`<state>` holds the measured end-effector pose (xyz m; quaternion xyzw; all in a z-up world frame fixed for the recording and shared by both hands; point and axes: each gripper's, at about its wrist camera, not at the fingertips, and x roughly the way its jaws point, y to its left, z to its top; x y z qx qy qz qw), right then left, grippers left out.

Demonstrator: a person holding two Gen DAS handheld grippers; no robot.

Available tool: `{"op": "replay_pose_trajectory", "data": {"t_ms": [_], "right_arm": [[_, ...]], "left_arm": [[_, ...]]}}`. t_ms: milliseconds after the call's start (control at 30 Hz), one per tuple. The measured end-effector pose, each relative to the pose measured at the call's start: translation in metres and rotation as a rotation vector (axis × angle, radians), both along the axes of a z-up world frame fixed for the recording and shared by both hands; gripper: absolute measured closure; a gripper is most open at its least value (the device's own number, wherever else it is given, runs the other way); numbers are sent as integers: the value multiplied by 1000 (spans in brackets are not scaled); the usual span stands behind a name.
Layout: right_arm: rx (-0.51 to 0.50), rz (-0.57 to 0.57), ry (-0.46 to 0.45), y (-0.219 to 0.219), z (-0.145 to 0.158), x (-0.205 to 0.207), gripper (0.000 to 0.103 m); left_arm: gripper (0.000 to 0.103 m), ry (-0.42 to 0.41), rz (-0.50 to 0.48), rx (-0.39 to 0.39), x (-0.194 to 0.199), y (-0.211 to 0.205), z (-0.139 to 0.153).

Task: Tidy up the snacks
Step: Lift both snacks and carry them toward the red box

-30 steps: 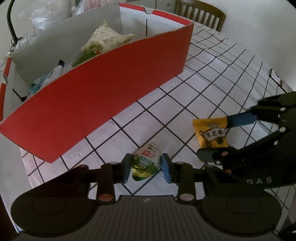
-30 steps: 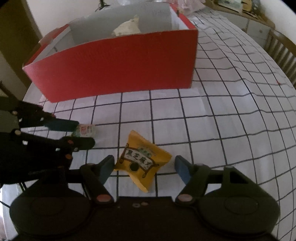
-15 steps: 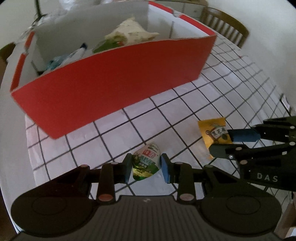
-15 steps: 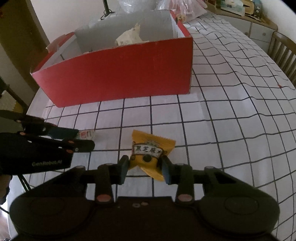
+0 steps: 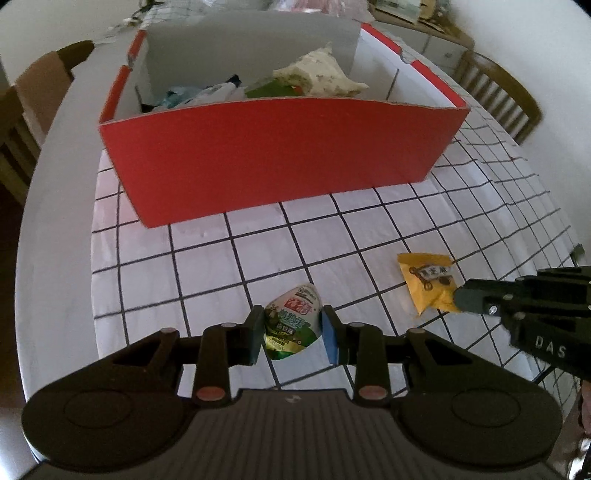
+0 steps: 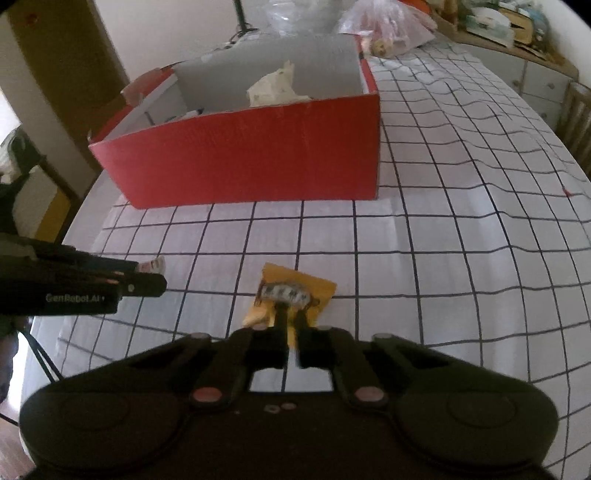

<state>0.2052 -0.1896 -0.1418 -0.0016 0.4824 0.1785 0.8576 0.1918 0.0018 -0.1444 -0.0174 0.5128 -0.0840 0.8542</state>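
Observation:
My left gripper point(image 5: 292, 334) is shut on a small green and white snack packet point(image 5: 291, 321), held just above the checked tablecloth. The yellow snack packet point(image 6: 291, 291) is pinched at its near edge by my right gripper point(image 6: 291, 334), whose jaws are closing on it. From the left wrist view the same yellow packet point(image 5: 428, 280) lies to the right, with the right gripper point(image 5: 461, 297) on its corner. Behind both stands the open red box point(image 5: 280, 162), also seen as the red box point(image 6: 251, 162), holding several snacks.
The table carries a white tablecloth with a black grid point(image 6: 443, 236). Wooden chairs point(image 5: 495, 92) stand at the far right and at the left edge. Plastic bags point(image 6: 384, 26) lie behind the box. A cabinet point(image 6: 535, 74) runs along the far right wall.
The right gripper's jaws have closed from wide apart onto the yellow packet. The left gripper has rolled with the green packet in it, so the box now looks level. Both have lifted slightly.

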Motion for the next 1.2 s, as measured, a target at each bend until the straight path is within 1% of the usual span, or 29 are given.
{"op": "replay_pose_trajectory", "data": {"t_ms": [33,67,100,167,233,267,433,567,600,667,700,767,933,1067,1200], "right_arm": [[9,0,4,-1,1,1,70],[13,-4,4,-2,1,1,65],[17,0,4,-2,1,3,64],[25,9,10,-1,0,5,51],[27,5,16,2,-3,8,42],[29,3,21,3,-4,9,40],[-2,-46,44,17,-14,19,40],[-83,-52,28,33,-19,22,41],[-107,-46,19,37,-20,22,43],[-150,-45,-1,41,-21,20,56],[-165,-44,-9,42,-21,19,59],[-167,-36,-16,41,-21,19,64],[-132,-34,-21,33,-16,17,69],[-105,-33,-26,24,-7,14,70],[-72,-30,-52,16,8,12,70]], "left_arm": [[71,-4,11,0,-2,0,2],[71,-8,25,0,-4,0,4],[71,-10,36,-2,-6,0,6],[71,-17,56,-4,-12,1,11],[71,-22,73,-3,-17,4,15],[71,-23,80,-1,-19,6,16],[71,-27,113,8,-26,15,22],[71,-25,126,10,-28,21,24],[71,-26,128,10,-27,22,25],[71,-27,130,9,-27,23,25],[71,-27,132,9,-26,23,25],[71,-27,133,11,-24,22,25],[71,-30,134,6,-21,15,27],[71,-40,137,-3,-19,7,33],[71,-58,144,-9,-17,-3,41]]}}
